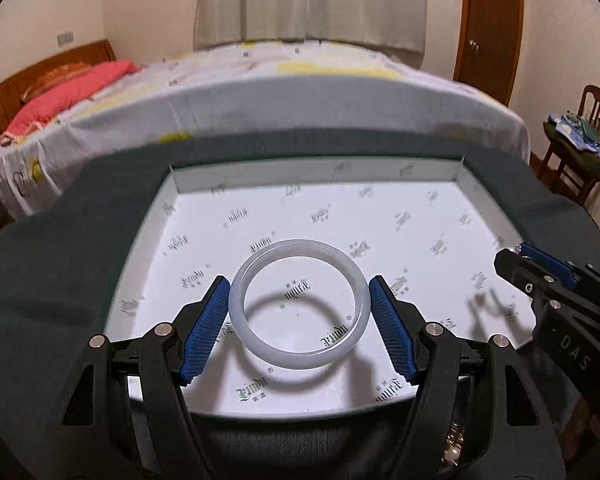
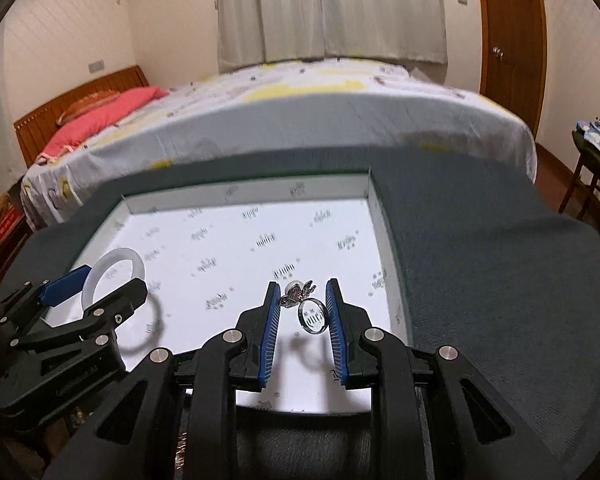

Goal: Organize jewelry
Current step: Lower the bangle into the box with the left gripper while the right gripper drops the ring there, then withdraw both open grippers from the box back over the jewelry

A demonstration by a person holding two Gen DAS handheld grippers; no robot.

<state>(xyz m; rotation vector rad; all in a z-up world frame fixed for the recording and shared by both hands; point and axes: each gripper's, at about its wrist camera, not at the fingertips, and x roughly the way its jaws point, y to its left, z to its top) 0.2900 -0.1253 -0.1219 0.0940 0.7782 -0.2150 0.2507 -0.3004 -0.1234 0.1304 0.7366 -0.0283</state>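
Note:
A white translucent bangle (image 1: 299, 303) hangs between the blue pads of my left gripper (image 1: 299, 294), above the floor of a shallow white printed box (image 1: 316, 172); its shadow falls below it. The pads touch both sides of the bangle. It also shows in the right wrist view (image 2: 114, 270). My right gripper (image 2: 302, 291) is shut on a silver ring with a butterfly ornament and a pearl (image 2: 305, 303), held above the box floor (image 2: 240, 204). The right gripper shows at the right edge of the left wrist view (image 1: 518, 254).
The box sits on a dark grey cloth (image 2: 480, 248) covering the table. A bed (image 1: 260, 92) with a red pillow lies beyond. A wooden chair (image 1: 580, 144) with clothes stands at right, a wooden door (image 2: 512, 40) behind.

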